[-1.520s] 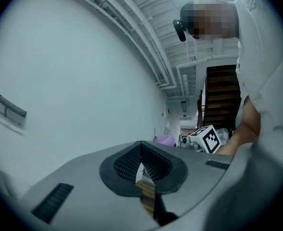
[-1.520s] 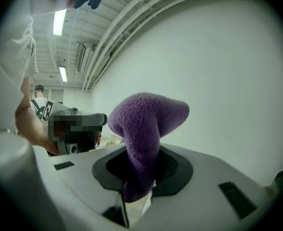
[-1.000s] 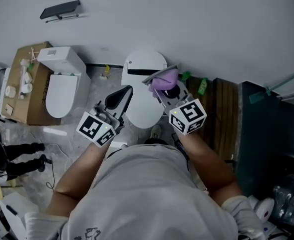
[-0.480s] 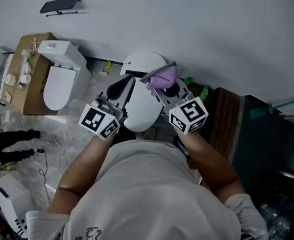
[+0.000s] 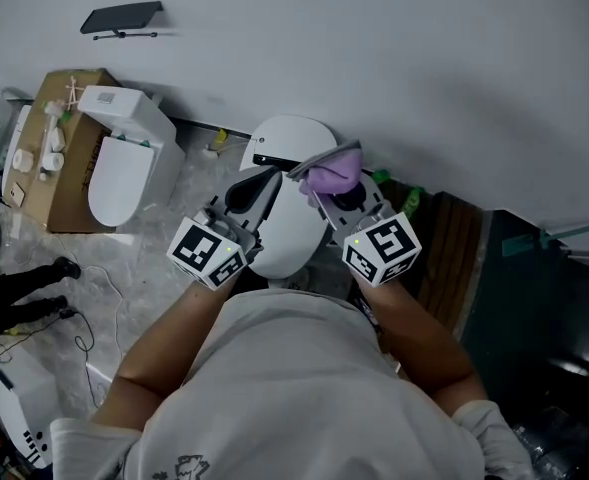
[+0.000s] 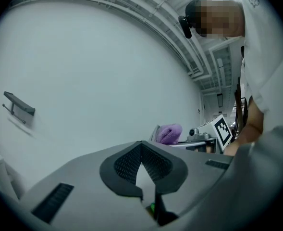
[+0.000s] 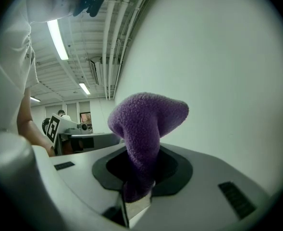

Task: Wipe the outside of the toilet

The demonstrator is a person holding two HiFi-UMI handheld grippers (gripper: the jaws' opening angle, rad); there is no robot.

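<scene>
Cloth (image 7: 142, 124) sits pinched in right claw (image 5: 321, 166), above toilet (image 5: 292, 230).

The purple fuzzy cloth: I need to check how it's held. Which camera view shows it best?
The right gripper view: the purple fuzzy cloth fills the centre, pinched in the jaws of the right gripper. The head view shows only a small bunch over the white toilet; the left gripper view shows it small and distant.
</scene>
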